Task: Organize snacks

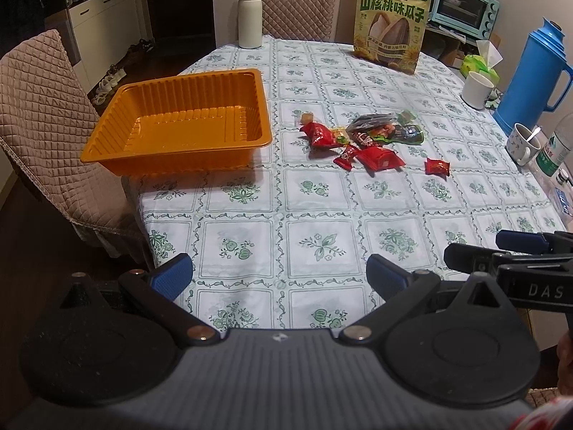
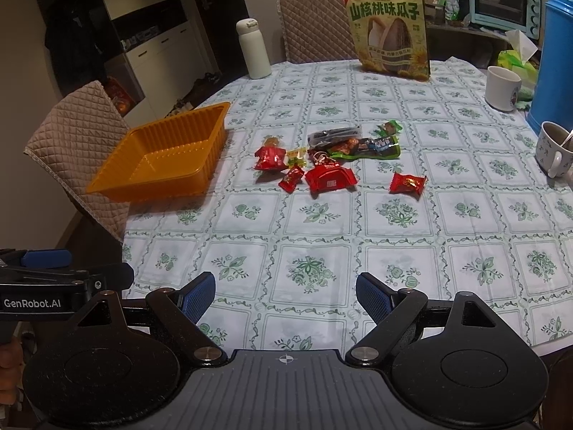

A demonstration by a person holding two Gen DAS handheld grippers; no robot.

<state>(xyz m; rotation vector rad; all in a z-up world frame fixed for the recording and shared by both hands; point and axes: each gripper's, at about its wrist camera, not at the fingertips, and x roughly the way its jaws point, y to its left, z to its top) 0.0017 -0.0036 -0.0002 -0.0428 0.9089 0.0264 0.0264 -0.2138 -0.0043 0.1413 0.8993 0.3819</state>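
An empty orange plastic tray [image 1: 179,107] [image 2: 172,150] sits at the table's left edge. A pile of small snack packets [image 1: 361,139] [image 2: 329,157], mostly red with some green and grey, lies mid-table to its right. One red packet [image 1: 437,167] [image 2: 407,184] lies apart on the right. My left gripper [image 1: 279,272] is open and empty over the table's near edge. My right gripper [image 2: 286,294] is open and empty, level with it on the right. Each gripper shows at the edge of the other's view.
A big sunflower-seed bag [image 1: 390,25] and a white bottle [image 1: 249,18] stand at the back. A white cup [image 1: 476,89], a blue thermos [image 1: 533,75] and a mug with a spoon [image 1: 524,143] stand on the right. Quilted chairs [image 1: 43,125] flank the table.
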